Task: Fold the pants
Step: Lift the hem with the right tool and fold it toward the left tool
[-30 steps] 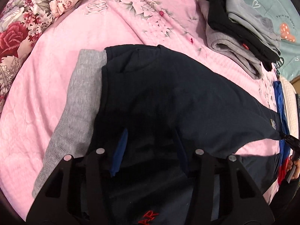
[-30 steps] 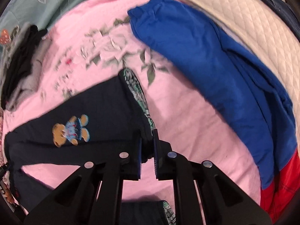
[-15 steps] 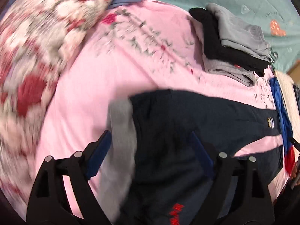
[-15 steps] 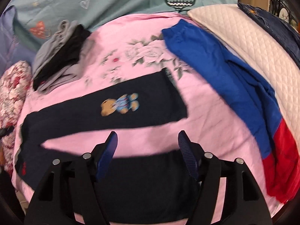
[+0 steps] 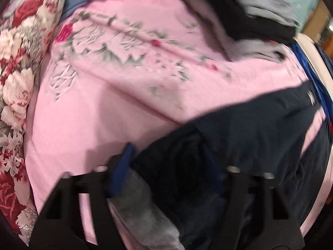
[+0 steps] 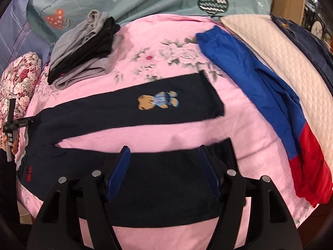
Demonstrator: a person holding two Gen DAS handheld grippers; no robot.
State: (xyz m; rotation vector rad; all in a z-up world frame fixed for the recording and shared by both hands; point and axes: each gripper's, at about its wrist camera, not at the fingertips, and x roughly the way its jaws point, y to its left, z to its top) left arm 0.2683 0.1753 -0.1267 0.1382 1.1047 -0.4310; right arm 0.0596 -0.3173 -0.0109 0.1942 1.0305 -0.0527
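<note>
Both tools gape, holding nothing: left tool [image 5: 166,164] over the pants' [image 6: 129,106] waist, right tool [image 6: 163,166] over the near leg. A shallow pinch might lift one layer, skewing the fold.

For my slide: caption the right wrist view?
Open right tool above navy pants spread on a pink blanket.

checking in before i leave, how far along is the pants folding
Done: the navy pants lie spread flat on the pink blanket, legs apart. In hand: nothing; the right hand-held gripper and left hand-held gripper are open. Left: every fold.
</note>
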